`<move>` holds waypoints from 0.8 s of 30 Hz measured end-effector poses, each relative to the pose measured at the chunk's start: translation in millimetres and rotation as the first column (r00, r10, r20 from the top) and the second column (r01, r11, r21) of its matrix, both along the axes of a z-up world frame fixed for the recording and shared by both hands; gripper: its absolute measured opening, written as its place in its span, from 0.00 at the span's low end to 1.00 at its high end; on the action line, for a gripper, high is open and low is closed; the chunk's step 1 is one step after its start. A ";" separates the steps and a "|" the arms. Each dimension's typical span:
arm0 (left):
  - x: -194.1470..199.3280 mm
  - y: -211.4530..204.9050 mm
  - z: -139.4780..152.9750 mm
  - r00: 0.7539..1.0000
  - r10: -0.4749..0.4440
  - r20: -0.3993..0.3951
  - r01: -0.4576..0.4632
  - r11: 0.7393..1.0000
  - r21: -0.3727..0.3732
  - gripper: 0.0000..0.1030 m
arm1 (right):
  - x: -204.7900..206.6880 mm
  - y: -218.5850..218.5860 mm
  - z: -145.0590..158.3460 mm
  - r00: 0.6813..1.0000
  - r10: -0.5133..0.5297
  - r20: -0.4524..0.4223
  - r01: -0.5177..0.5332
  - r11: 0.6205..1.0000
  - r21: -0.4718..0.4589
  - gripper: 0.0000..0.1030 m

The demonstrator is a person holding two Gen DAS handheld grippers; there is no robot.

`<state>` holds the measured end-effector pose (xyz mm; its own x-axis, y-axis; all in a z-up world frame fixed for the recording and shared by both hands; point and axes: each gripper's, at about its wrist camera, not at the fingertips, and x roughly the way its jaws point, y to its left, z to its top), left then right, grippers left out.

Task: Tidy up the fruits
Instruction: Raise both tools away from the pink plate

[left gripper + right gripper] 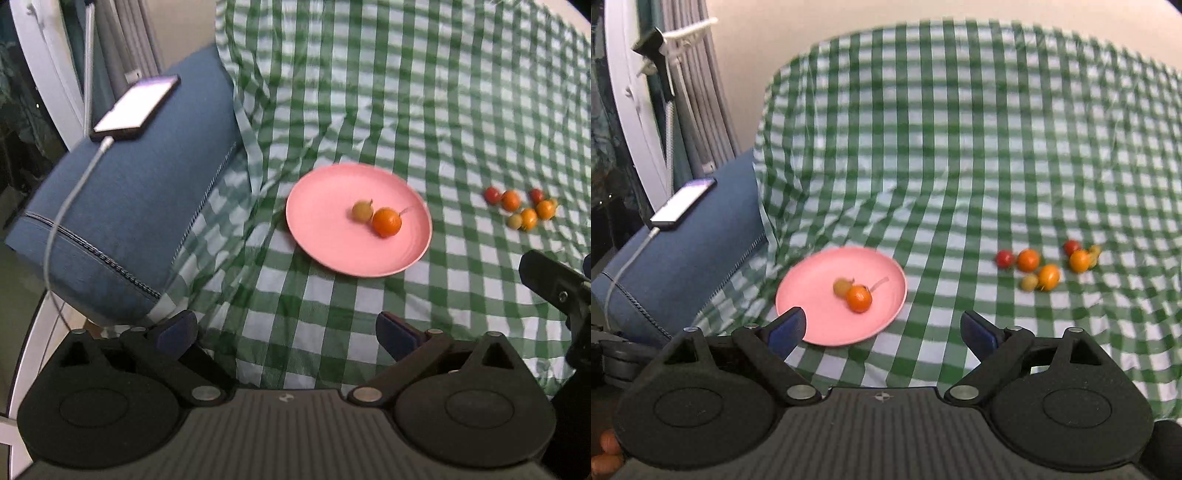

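A pink plate (325,240) (812,295) lies on the green checked cloth. On it sit an orange fruit (386,222) (858,298) and a yellowish-green fruit (362,211) (842,286), touching. A cluster of several small red, orange and green fruits (522,208) (1047,264) lies on the cloth to the right of the plate. My left gripper (286,332) is open and empty, held back from the plate's near edge. My right gripper (882,328) is open and empty, its left finger over the plate's near rim. Part of the right gripper shows at the right edge of the left wrist view (557,291).
The green checked cloth (406,92) (960,147) covers a soft, wrinkled surface. A blue cushion (122,206) (683,251) stands left of the plate, with a lit phone (136,107) (683,203) on a white cable on top. Curtains and a white frame stand at far left.
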<state>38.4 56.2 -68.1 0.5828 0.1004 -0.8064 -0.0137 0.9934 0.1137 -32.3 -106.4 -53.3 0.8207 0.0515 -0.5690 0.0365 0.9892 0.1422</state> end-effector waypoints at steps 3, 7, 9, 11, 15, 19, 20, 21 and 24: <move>-12.7 -5.5 9.4 1.000 -0.005 0.027 0.004 1.000 0.009 1.00 | -11.6 1.1 8.7 1.000 0.000 0.028 0.000 1.000 -0.011 0.90; -28.2 -8.4 19.7 0.998 -0.013 0.056 0.012 1.000 0.010 1.00 | -25.6 -0.2 17.6 0.998 -0.002 0.062 0.003 1.000 -0.014 0.91; -35.6 -9.6 24.8 0.997 -0.016 0.070 0.015 1.000 0.013 1.00 | -33.7 0.2 21.3 0.997 -0.001 0.076 0.002 1.000 -0.015 0.92; -41.4 -9.9 28.8 0.997 -0.019 0.081 0.018 1.000 0.013 1.00 | -39.7 -0.9 23.9 0.996 0.001 0.085 0.001 1.000 -0.015 0.92; -49.9 -9.8 34.3 0.995 -0.026 0.100 0.024 1.000 0.014 1.00 | -49.4 -0.6 28.1 0.995 0.004 0.100 -0.002 1.000 -0.015 0.93; -55.4 -9.2 36.8 0.994 -0.031 0.110 0.030 0.999 0.014 1.00 | -54.2 -0.8 29.7 0.994 0.013 0.106 -0.012 1.000 -0.014 0.93; -56.2 -8.8 36.8 0.993 -0.030 0.111 0.029 0.999 0.013 1.00 | -54.5 0.2 29.8 0.994 0.015 0.107 -0.013 1.000 -0.014 0.93; -56.7 -8.3 36.8 0.993 -0.030 0.111 0.029 1.000 0.013 1.00 | -55.1 0.4 29.6 0.994 0.017 0.107 -0.015 1.000 -0.014 0.93; -57.3 -7.3 36.5 0.994 -0.028 0.110 0.027 1.000 0.011 1.00 | -56.2 1.4 29.2 0.994 0.021 0.105 -0.020 1.000 -0.011 0.93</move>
<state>-18.9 48.9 -31.7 0.6706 0.0903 -0.7363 0.0009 0.9925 0.1225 -88.5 -105.0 -24.2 0.8747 0.0638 -0.4805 0.0015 0.9909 0.1343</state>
